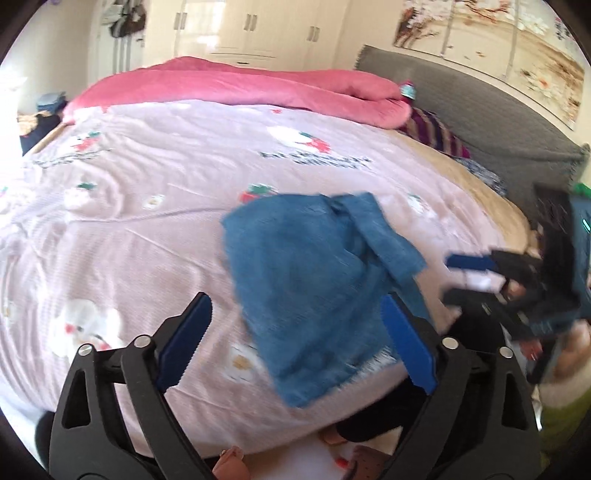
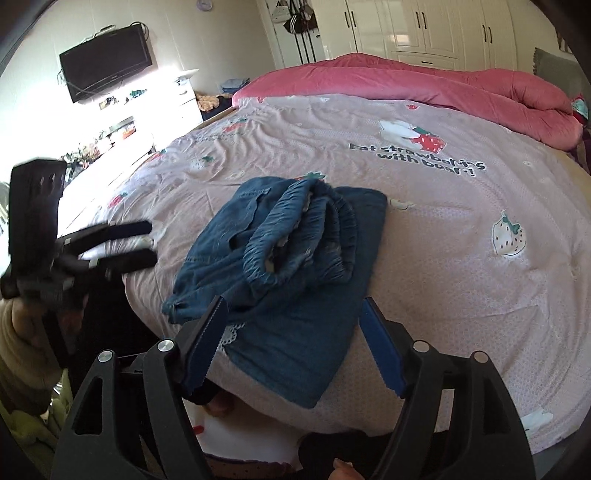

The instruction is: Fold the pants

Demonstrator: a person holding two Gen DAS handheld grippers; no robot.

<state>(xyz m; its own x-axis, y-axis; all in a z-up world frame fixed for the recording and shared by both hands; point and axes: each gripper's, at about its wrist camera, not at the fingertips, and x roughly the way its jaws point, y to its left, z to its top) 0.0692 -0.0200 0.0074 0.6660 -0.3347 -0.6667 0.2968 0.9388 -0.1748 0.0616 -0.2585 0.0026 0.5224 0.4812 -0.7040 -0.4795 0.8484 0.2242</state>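
A pair of blue denim pants [image 1: 314, 266] lies folded into a small bundle on the pink strawberry-print bed sheet [image 1: 147, 206], near the front edge of the bed. In the right wrist view the pants [image 2: 295, 251] show the gathered elastic waistband on top. My left gripper [image 1: 295, 332] hovers above the near side of the bundle, jaws wide and holding nothing. My right gripper [image 2: 295, 332] also stands open over the pants' near edge, with no cloth pinched. Each gripper shows in the other's view: the right gripper [image 1: 448, 278] right of the pants, the left gripper [image 2: 152, 242] left of them.
A rolled pink duvet [image 2: 424, 85] lies along the far side of the bed. A grey headboard [image 1: 480, 122] stands at the right. White wardrobes [image 2: 424, 29], a wall TV [image 2: 107, 62] and a white dresser [image 2: 181, 99] line the walls. The bed's front edge is just below the grippers.
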